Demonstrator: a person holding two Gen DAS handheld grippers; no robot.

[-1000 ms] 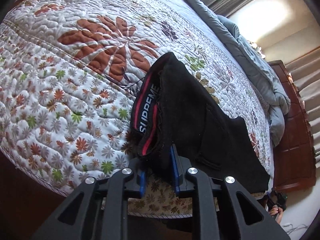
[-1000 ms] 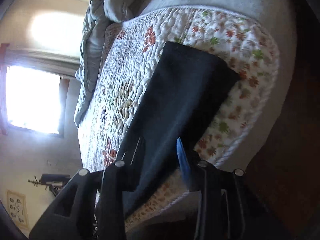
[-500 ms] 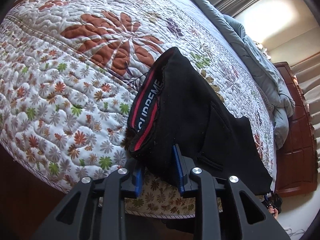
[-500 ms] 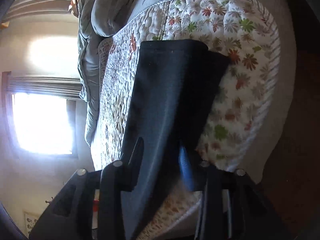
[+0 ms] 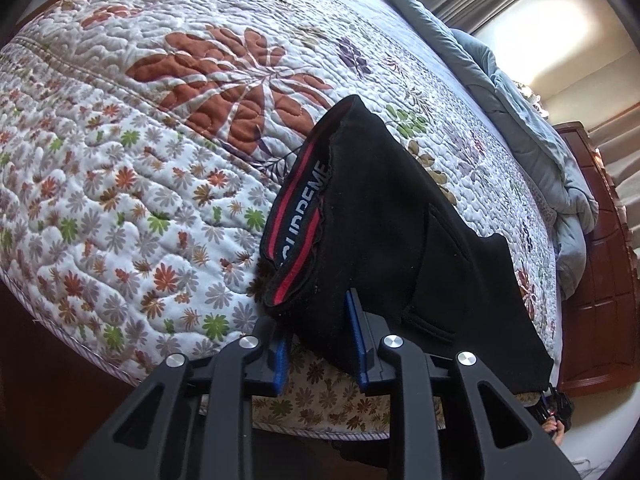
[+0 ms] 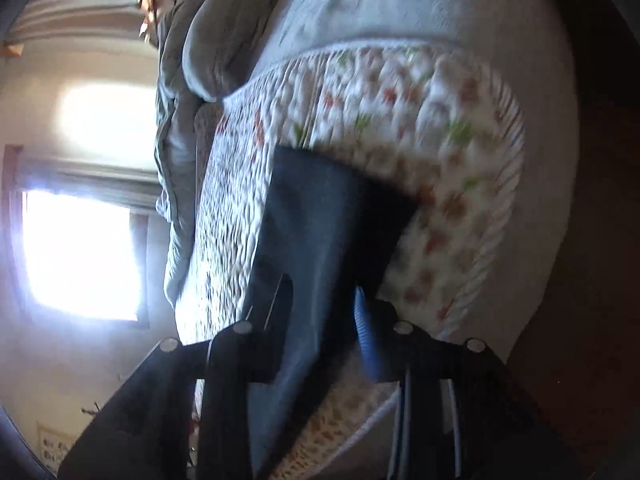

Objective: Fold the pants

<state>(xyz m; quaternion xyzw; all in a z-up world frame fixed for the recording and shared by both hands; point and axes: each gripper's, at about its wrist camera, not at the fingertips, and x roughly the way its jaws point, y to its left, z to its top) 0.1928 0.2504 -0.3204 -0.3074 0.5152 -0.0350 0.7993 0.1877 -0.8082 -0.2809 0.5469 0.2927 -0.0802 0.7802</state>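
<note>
black pants (image 5: 384, 240) lie across the near corner of a bed's floral quilt (image 5: 160, 160), the red-striped waistband (image 5: 298, 220) (white lettering on it) lifted. the left gripper (image 5: 320, 340) is pinched narrowly on the waist fabric. in the blurred right view, the right gripper (image 6: 324, 320) has pants cloth (image 6: 320, 220) between its jaws, which are opening.

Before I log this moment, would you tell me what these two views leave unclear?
- Left wrist view: the waistband lettering's first letters, lost in a fold of the pants.
- Right wrist view: where the right gripper pinches, smeared by motion blur and glare.
- Both views: the person's hands, behind the cameras.
</note>
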